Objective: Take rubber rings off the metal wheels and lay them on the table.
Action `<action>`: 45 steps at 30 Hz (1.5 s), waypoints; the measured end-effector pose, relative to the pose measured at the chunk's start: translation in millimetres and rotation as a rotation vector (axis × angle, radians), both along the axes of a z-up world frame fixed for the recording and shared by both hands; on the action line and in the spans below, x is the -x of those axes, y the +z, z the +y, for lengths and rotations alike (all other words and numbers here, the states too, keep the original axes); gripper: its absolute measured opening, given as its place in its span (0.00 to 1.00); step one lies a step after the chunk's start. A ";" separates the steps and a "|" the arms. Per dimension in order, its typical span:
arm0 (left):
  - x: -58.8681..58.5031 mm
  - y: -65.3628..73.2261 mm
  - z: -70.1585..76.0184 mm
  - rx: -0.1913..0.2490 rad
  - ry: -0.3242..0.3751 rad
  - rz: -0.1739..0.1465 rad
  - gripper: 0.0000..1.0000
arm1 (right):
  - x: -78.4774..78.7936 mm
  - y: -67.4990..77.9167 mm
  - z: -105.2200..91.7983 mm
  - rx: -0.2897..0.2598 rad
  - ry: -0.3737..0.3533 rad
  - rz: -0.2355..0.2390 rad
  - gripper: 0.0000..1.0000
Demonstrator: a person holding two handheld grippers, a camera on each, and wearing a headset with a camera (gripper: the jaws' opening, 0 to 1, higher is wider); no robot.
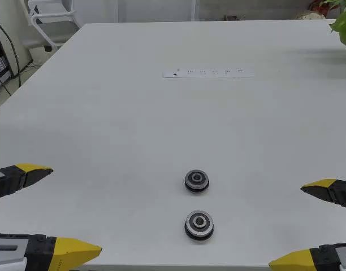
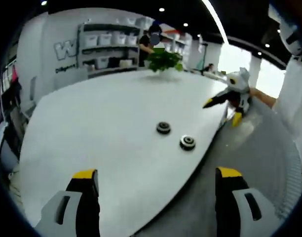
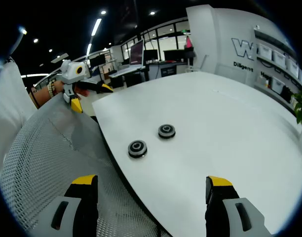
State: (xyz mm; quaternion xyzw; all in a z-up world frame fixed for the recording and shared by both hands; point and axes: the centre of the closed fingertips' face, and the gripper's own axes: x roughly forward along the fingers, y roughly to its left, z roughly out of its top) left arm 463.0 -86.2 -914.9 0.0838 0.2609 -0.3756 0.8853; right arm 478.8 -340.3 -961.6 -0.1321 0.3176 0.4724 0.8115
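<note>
The left gripper (image 1: 71,209) has its jaws spread wide and holds nothing, its tips over the table's (image 1: 122,130) near left edge. The right gripper (image 1: 287,226) is just as wide apart and bare at the near right edge. Between them, well apart from both, lie two black-rimmed metal wheels: the near wheel (image 1: 199,224) close to the near edge, the far wheel (image 1: 197,180) just behind it. The head view adds a power strip (image 1: 208,73) towards the far edge. The left gripper view adds a plant (image 2: 164,61) and shelves (image 2: 109,47).
</note>
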 end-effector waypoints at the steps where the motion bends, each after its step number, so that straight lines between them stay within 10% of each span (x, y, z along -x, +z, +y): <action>1: 0.5 0.0 0.2 0.000 0.001 0.000 0.95 | 0.1 0.9 0.1 -0.002 0.001 -0.002 0.88; 45: 5.7 1.9 -1.9 -0.028 0.016 -0.019 0.95 | 3.3 4.2 -4.8 -0.016 -0.028 0.002 0.83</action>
